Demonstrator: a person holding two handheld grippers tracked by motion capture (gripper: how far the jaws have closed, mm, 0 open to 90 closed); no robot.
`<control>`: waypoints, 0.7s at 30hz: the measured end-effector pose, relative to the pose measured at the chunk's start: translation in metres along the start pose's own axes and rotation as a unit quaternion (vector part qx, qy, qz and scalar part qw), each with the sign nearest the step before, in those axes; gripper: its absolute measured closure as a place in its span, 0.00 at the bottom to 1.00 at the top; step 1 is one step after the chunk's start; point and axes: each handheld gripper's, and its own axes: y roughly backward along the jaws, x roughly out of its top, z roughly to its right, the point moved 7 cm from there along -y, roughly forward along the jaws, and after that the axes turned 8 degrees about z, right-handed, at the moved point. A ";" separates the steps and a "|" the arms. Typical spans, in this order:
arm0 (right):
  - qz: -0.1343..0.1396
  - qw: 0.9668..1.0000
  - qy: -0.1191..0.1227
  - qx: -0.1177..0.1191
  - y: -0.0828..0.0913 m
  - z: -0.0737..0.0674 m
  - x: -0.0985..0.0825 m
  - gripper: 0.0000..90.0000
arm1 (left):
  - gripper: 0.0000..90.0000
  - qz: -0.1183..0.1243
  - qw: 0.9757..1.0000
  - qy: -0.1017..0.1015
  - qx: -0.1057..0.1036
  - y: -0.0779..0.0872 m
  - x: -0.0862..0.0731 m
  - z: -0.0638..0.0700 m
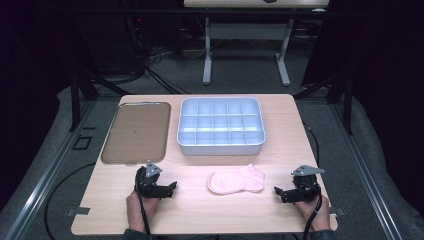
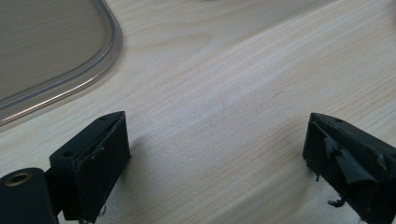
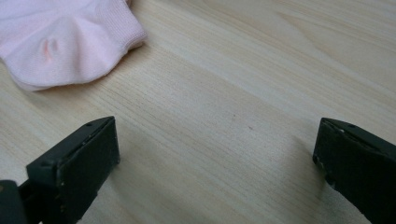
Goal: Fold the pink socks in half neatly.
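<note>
- Pink, soft cotton ankle sock (image 1: 236,179) lies flat on the pale wooden table (image 1: 200,210), near the front edge and a little right of its middle; nothing holds or touches it.
- Its long axis runs roughly along the front edge, tilted slightly, with the rounded toe toward the left and the other end a touch farther back on the right.
- Both hand-held tools rest low by the front edge with the sock between them: the left gripper (image 1: 173,186) sits to the sock's left and the right gripper (image 1: 276,191) to its right, each pointing inward at it.
- By my reading the two are about equally near, the left perhaps slightly closer to the toe end.
- In the right gripper view the sock's ribbed edge (image 3: 70,44) lies ahead and to the left of the jaws, apart from them, with bare wood in between.
- Left gripper: jaws spread wide, nothing between them but wood; the rim of the clear smoky plastic tray (image 2: 70,81) shows ahead at the left.
- Right gripper: jaws likewise spread wide and empty.
- White compartmented plastic organiser box (image 1: 220,147) stands behind the sock toward the back edge, its cells empty, beside the tray at the left.
</note>
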 end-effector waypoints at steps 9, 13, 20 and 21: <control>0.004 1.000 -0.005 -0.002 -0.001 0.000 0.001 0.00 | 0.08 0.000 1.000 0.000 0.001 0.000 0.000 0.000; 0.003 1.000 -0.005 0.001 -0.001 0.000 0.001 0.00 | 0.08 0.001 1.000 0.001 0.001 0.000 0.000 0.000; -0.003 1.000 -0.010 0.006 0.001 0.000 0.003 0.00 | 0.08 0.001 1.000 0.001 0.002 0.000 0.000 0.000; -0.003 1.000 -0.010 0.006 0.001 0.000 0.003 0.00 | 0.08 0.001 1.000 0.001 0.002 0.000 0.000 0.000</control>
